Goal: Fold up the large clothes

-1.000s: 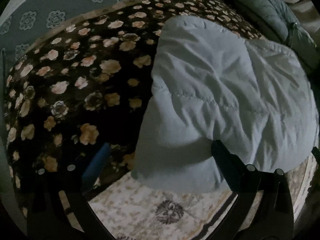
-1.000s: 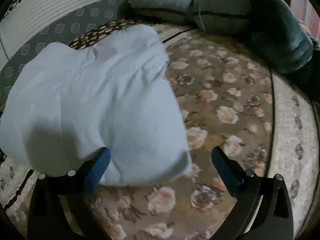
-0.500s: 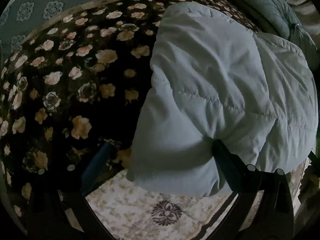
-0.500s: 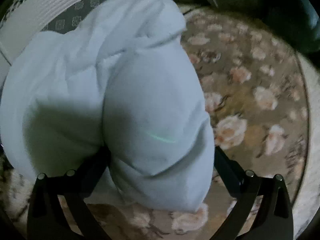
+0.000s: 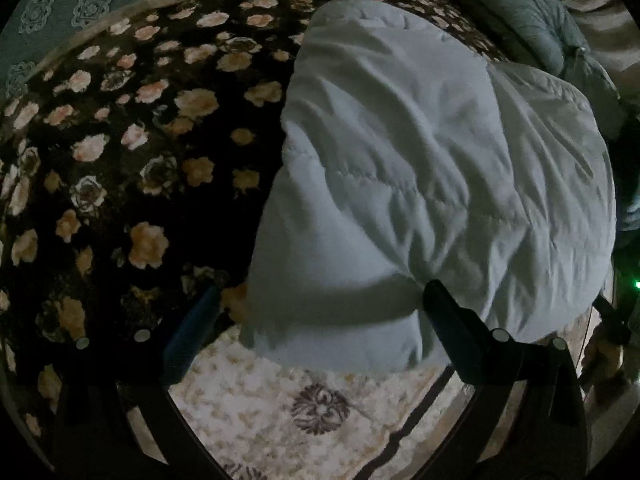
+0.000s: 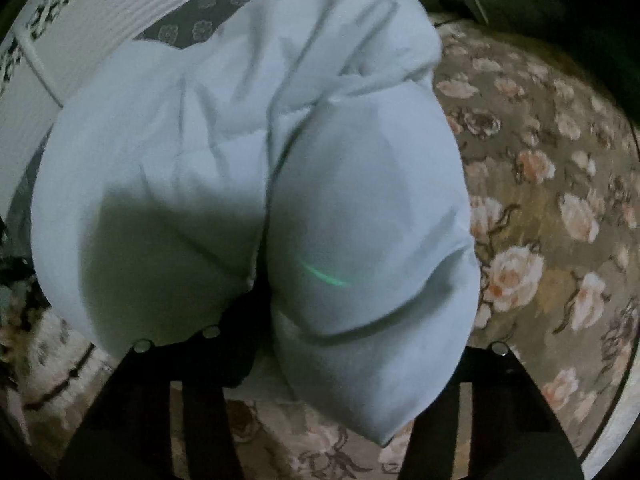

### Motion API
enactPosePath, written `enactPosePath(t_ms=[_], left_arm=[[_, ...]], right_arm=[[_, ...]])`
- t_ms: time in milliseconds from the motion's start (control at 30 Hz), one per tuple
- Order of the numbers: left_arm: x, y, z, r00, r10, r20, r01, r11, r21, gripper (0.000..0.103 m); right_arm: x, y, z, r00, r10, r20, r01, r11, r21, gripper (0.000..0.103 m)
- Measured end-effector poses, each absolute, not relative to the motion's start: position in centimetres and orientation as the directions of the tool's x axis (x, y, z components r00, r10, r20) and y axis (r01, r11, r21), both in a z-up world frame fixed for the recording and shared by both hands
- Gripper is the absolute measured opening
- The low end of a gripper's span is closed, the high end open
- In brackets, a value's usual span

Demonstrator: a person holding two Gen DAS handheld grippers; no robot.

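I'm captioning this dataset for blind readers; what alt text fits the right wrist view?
A bunched pale blue quilted garment fills the frame, its folds bulging into the right gripper and hiding the fingertips. Behind lies a floral blanket.

left gripper (image 5: 320, 300): jaws spread wide, blue-padded left finger (image 5: 192, 328) and dark right finger (image 5: 452, 328) well apart, both angled forward, gripping nothing.
right gripper (image 6: 344, 356): fingertips hidden under pale blue fabric; only the dark finger bases show, nearer together.
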State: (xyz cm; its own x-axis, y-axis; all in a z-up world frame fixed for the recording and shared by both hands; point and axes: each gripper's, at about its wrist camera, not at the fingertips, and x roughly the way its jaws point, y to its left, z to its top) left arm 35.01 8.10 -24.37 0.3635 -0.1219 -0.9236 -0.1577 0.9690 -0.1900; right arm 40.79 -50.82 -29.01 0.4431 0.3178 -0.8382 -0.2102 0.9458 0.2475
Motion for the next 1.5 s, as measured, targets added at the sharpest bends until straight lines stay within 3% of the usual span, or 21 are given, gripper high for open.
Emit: enactPosePath(t_ms=[167, 633, 667, 700, 833, 1033, 1333, 1500], left_arm=[[35.3, 7.7, -25.8, 0.360, -0.115, -0.926, -0.128, 0.977, -0.171, 0.100], [40.5, 5.8, -30.4, 0.303, -0.245, -0.921, -0.141, 0.944, -0.297, 0.100], [40.6, 5.6, -30.2, 0.302, -0.253, -0.919, -0.127, 0.945, -0.301, 0.096], [40.7, 5.6, -30.0, 0.298, -0.287, -0.911, -0.110, 0.937, -0.331, 0.080], [41.5, 5.1, -29.3, 0.273, -0.294, -0.916, -0.069, 0.944, -0.324, 0.067], [42.2, 5.7, -26.2, 0.280, -0.293, -0.914, -0.007, 0.952, -0.307, 0.035], [39.6, 11.3, -17.4, 0.357, -0.228, -0.906, 0.020, 0.971, -0.237, 0.030], [32.2, 17.0, -17.1, 0.320, -0.137, -0.938, -0.069, 0.984, -0.167, 0.030]], right_arm=[[40.4, -49.9, -28.9, 0.447, 0.299, -0.843, -0.206, 0.952, 0.228, 0.051], [41.7, -50.3, -29.8, 0.455, 0.356, -0.816, -0.149, 0.934, 0.324, 0.053], [41.6, -50.2, -29.8, 0.462, 0.351, -0.814, -0.149, 0.936, 0.319, 0.053], [41.3, -50.1, -29.9, 0.471, 0.350, -0.809, -0.145, 0.936, 0.321, 0.053], [41.0, -50.5, -30.1, 0.462, 0.366, -0.808, -0.115, 0.928, 0.354, 0.053], [40.1, -50.1, -27.4, 0.528, 0.319, -0.787, -0.109, 0.944, 0.310, 0.028], [33.1, -46.1, -22.9, 0.563, 0.492, -0.665, -0.242, 0.867, 0.436, 0.024], [25.9, -41.4, -22.5, 0.534, 0.619, -0.576, -0.374, 0.784, 0.496, 0.023]])
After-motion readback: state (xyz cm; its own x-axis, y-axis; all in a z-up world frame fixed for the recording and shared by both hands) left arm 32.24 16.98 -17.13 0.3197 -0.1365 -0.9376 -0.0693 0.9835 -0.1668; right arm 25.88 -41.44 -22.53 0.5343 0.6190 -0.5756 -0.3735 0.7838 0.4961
